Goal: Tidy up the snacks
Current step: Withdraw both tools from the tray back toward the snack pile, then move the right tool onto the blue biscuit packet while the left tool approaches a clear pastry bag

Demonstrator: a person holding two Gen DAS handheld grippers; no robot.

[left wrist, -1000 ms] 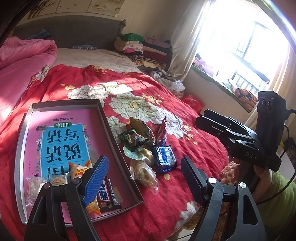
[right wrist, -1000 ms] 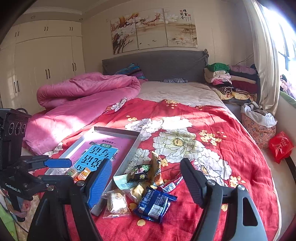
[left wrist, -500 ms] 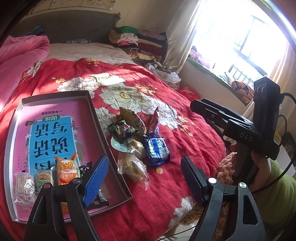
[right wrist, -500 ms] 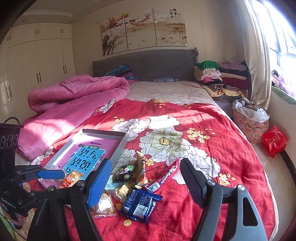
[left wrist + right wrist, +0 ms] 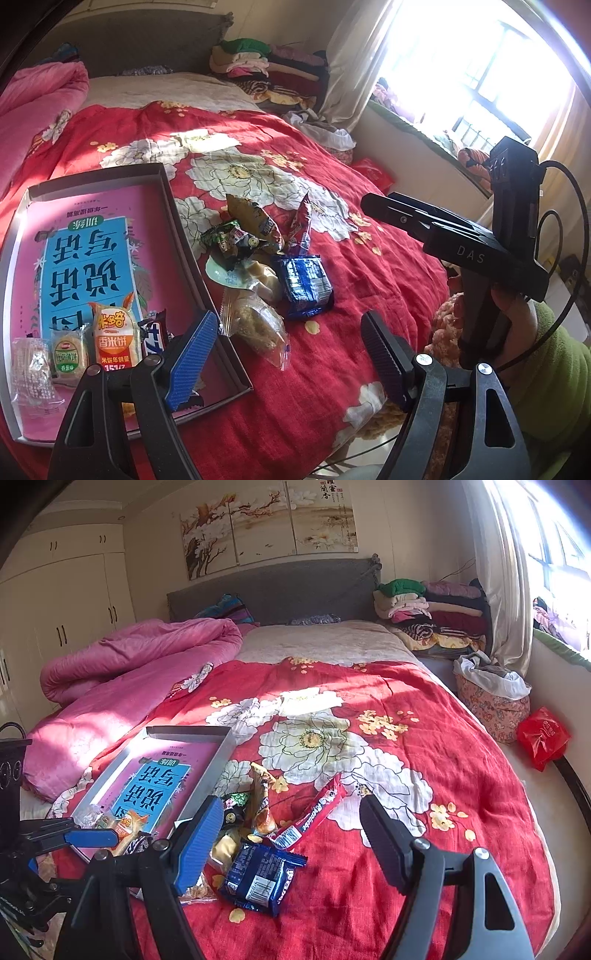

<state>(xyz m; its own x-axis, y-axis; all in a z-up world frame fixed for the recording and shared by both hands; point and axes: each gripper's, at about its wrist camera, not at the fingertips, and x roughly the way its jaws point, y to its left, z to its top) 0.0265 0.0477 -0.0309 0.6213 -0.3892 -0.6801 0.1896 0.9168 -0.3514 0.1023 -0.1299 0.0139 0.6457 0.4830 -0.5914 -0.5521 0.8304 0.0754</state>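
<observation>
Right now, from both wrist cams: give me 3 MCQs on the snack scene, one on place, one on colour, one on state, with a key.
1. Where does the orange rice-cracker pack lie?
A. in the tray
B. on the pink quilt
C. on the floor

2. What colour is the biscuit pack nearest the right claw?
A. yellow
B. blue
C. white

3. What does the left claw hold?
A. the tray
B. a chocolate bar
C. nothing

Key: 1 A, it lies inside the tray's rim; 2 B, blue wrapper; 3 C, jaws apart, empty.
</observation>
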